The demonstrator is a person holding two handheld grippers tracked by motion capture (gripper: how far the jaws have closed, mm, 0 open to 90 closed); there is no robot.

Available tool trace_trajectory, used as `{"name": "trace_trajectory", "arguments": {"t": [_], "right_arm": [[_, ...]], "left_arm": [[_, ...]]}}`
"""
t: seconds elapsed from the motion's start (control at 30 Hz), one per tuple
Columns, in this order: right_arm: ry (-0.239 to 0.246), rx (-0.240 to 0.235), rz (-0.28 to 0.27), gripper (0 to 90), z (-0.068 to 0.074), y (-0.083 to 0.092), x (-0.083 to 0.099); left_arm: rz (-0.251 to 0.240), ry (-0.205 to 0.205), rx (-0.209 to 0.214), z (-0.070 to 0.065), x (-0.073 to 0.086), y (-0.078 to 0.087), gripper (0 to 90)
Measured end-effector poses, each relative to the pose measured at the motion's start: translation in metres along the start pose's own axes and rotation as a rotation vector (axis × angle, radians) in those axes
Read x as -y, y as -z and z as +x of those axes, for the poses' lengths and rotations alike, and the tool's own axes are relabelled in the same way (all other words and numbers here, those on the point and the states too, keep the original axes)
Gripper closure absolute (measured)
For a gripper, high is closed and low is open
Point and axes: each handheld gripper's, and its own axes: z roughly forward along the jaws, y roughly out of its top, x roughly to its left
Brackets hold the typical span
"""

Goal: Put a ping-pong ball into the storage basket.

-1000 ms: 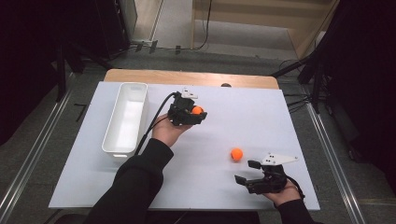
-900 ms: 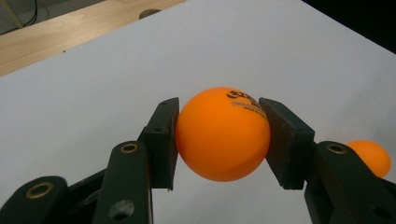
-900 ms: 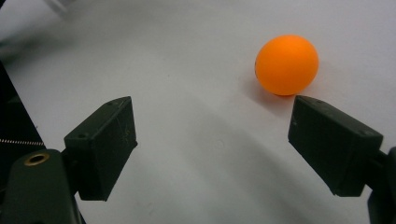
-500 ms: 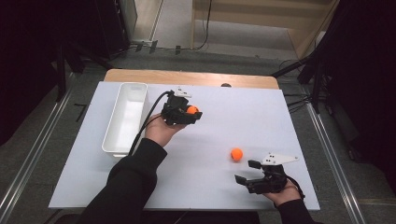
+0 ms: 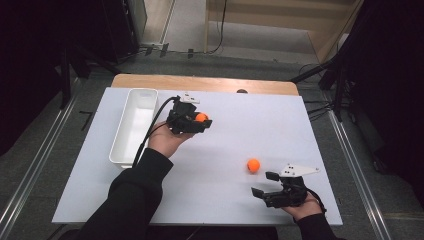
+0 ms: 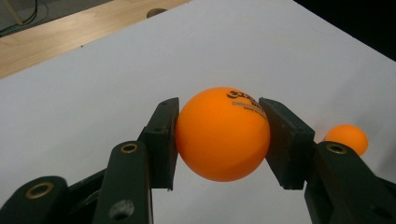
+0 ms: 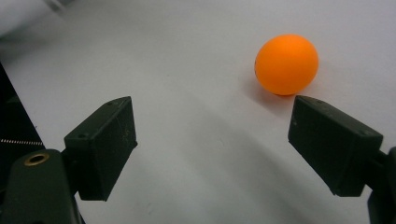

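Left gripper view: orange ball (image 6: 222, 134) clamped, black print partly legible.

Held ball (image 6: 223, 134): orange, small black print near top. 
Second ball (image 5: 253, 165): orange, plain, right of tray. 
Tray (image 5: 121, 150): white, plain. 
Sheet (image 5: 250, 120) under tray: white, no pattern. 
Table (image 5: 210, 83) edge behind tray: light brown wood. 
Left gripper (image 5: 196, 121), just right of tray: black; pale grey plate on top. 
Right gripper (image 5: 265, 185), far right of tray: black, pale grey plate. 
Sleeve (image 5: 130, 200): black. 
Floor around: dark grey.
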Motion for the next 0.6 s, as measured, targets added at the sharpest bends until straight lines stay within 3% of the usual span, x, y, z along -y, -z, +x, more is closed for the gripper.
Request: {"name": "trace_trajectory", "arguments": {"t": [0.6], "right_arm": [[-0.001,0.002,0.001,13.6,0.000,0.000,0.000]], "left_arm": [[-0.005,0.011,-0.003,0.012,0.004,0.022,51.2]]}}
